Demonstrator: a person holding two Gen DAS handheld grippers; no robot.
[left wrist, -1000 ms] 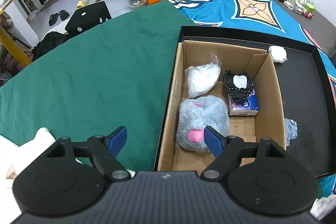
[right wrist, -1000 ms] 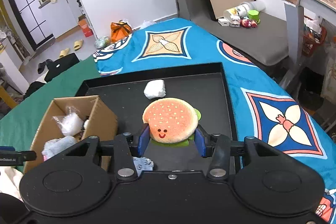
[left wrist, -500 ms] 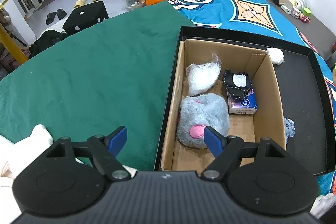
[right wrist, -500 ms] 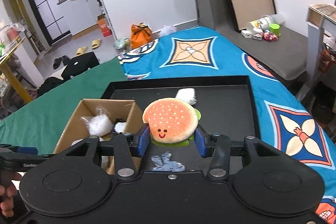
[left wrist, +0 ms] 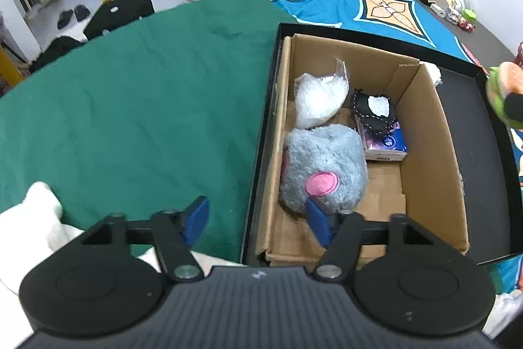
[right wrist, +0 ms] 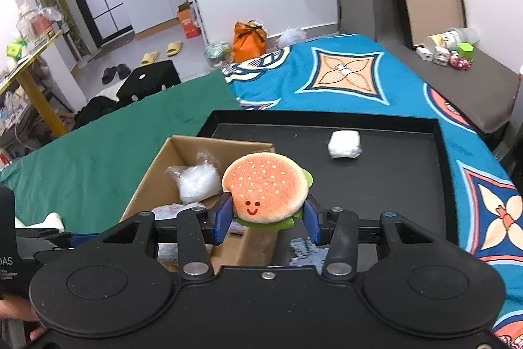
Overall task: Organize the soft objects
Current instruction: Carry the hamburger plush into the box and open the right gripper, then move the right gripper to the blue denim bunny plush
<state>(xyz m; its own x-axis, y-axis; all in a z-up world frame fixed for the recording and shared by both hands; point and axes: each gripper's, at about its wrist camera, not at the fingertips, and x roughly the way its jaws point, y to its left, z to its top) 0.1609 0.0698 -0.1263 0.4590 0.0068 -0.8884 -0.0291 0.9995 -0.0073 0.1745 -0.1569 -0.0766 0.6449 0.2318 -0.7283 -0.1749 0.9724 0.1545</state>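
My right gripper (right wrist: 266, 223) is shut on a plush hamburger (right wrist: 265, 190) and holds it in the air over the right wall of the cardboard box (right wrist: 170, 172); the hamburger also shows at the right edge of the left wrist view (left wrist: 505, 87). The box (left wrist: 431, 152) sits in a black tray (left wrist: 483, 179) and holds a grey plush (left wrist: 323, 165), a white bag (left wrist: 318, 97), a black pouch (left wrist: 376, 113) and a tissue pack (left wrist: 385, 146). My left gripper (left wrist: 256, 221) is open and empty over the box's near left corner.
A white soft lump (right wrist: 345, 144) lies at the far side of the tray (right wrist: 392, 185), and a blue-grey cloth (right wrist: 302, 247) lies under my right gripper. A green cloth (left wrist: 130, 107) covers the table on the left. A white cloth (left wrist: 39, 218) lies near left.
My right gripper has carried the hamburger left, from above the tray to above the box's right wall. My left gripper has stayed open, drifting slightly toward the box.
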